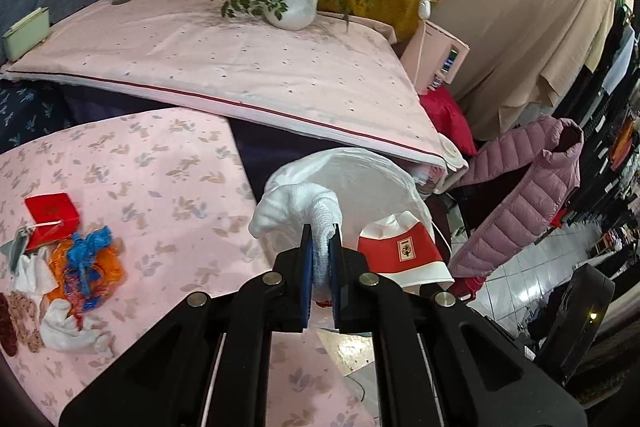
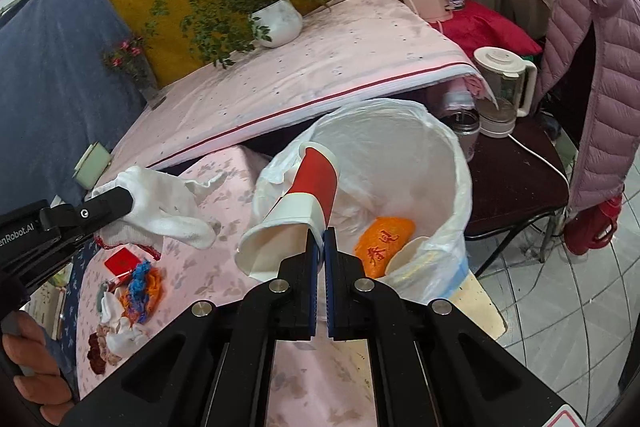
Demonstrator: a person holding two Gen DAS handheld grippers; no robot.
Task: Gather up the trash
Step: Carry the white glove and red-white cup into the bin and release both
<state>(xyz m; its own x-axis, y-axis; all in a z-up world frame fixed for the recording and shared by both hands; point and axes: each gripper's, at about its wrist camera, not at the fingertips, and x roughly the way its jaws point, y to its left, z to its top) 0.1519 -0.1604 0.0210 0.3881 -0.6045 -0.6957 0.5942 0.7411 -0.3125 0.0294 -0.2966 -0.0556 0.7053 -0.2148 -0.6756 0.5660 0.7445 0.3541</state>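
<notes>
My left gripper is shut on a white knit glove and holds it beside the rim of the bin lined with a white bag. It also shows in the right wrist view with the glove. My right gripper is shut on the rim of a red-and-white paper cup, held over the edge of the bin. The cup shows in the left wrist view. An orange packet and a white cup lie inside the bin.
A pile of trash lies on the pink floral table: a red card, orange and blue plastic, white tissues. A potted plant stands on the raised pink surface behind. A blender and a purple jacket are at the right.
</notes>
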